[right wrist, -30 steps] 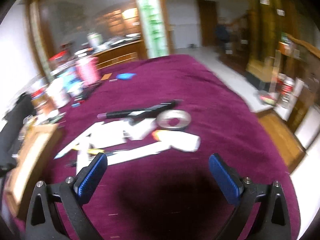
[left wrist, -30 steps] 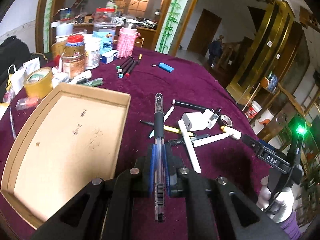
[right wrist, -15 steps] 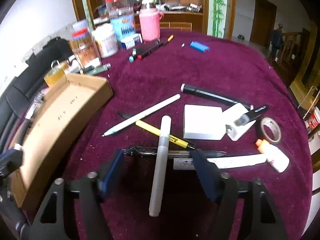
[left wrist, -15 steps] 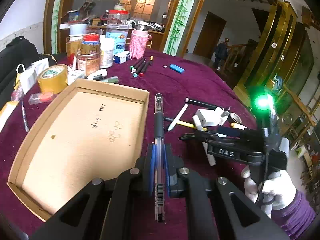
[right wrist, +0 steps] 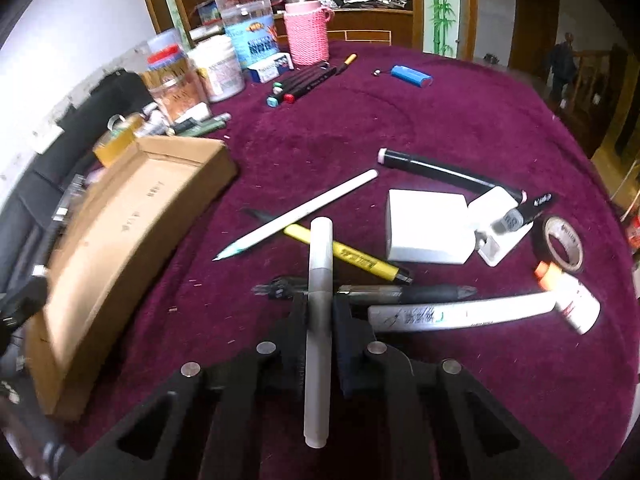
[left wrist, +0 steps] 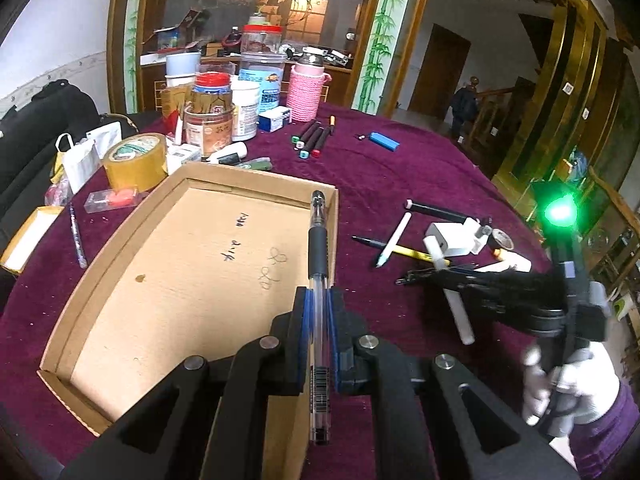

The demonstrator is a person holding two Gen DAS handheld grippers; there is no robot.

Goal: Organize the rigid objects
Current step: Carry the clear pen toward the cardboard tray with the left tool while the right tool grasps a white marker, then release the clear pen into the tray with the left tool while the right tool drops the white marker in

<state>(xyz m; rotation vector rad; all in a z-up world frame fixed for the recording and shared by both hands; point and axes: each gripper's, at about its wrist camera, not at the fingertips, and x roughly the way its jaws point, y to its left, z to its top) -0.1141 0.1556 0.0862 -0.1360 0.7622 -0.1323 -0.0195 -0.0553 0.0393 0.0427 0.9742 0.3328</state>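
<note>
Purple cloth is covering the round table (left wrist: 420,168), with jars crowding its far edge and a shallow cardboard tray (left wrist: 120,240) sitting toward its left edge. The left gripper (left wrist: 319,316) is pinching a clear pen (left wrist: 319,240) lengthwise, its tip reaching over the tray's right wall. The right gripper (right wrist: 320,320), whose jaws have just been closing, is now squeezing a grey marker (right wrist: 319,280) near mid-length, in the loose pile near the right edge. That marker is lying across a black pen (right wrist: 400,292) and touching a yellow pen (right wrist: 348,256), so lifting is likely dragging or rolling them. Both held pieces are slim, smooth and long, so either could be pivoting or slipping in the pads, and the clear pen may be catching the tray wall if lowered short.
</note>
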